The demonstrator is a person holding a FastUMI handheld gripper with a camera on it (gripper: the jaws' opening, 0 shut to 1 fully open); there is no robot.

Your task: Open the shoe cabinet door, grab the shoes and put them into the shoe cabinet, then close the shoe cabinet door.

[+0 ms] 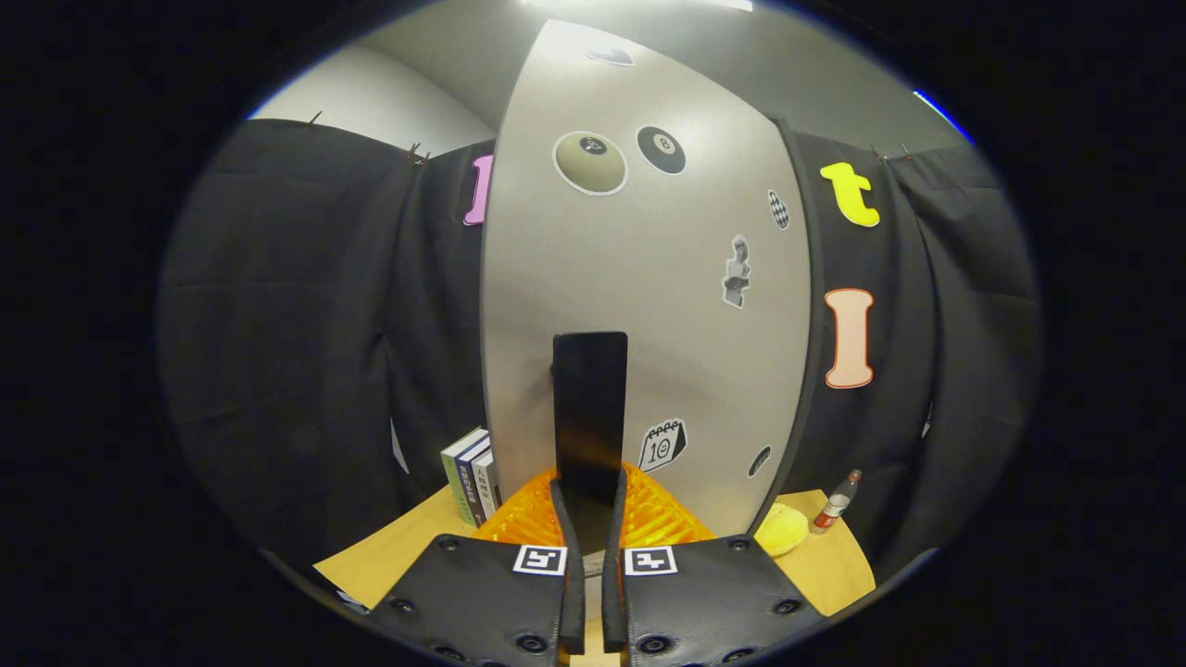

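The shoe cabinet door [649,306] stands tall right in front of me, pale grey with several stickers on it. A black upright handle [590,398] sits low on its middle. My gripper [590,486] reaches up to the handle's lower end. Both fingertips [560,491] press on it from either side, so the gripper is shut on the handle. The door looks flush, and the cabinet's inside is hidden behind it.
An orange ribbed mat [658,519] lies on the wooden tabletop [398,556] at the cabinet's foot. Upright books [473,477] stand left of the cabinet. A yellow round object [781,530] and a small bottle [837,502] are at its right.
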